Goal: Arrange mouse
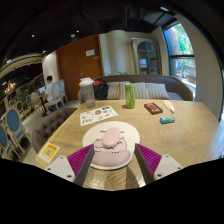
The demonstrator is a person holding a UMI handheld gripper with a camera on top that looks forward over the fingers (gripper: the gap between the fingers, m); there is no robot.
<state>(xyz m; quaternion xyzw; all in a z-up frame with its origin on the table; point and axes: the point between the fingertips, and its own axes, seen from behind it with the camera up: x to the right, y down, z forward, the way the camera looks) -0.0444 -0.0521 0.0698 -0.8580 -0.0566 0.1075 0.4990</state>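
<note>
A pale pink mouse [110, 141] lies on a round white pad [108, 160] on the wooden table [180, 135]. My gripper [111, 158] is low over the pad, its fingers open. The mouse stands between them with a thin gap at each side. The magenta finger pads [76, 160] flank the white pad on the left and right. The mouse's near end is hidden below the fingers.
Beyond the mouse lie a printed paper sheet [98, 115], a clear jar [87, 93] and a green bottle [130, 96]. To the right are a dark red box [153, 108], a teal object [167, 120] and a white item [169, 105]. A yellow-framed card [48, 151] lies at the left.
</note>
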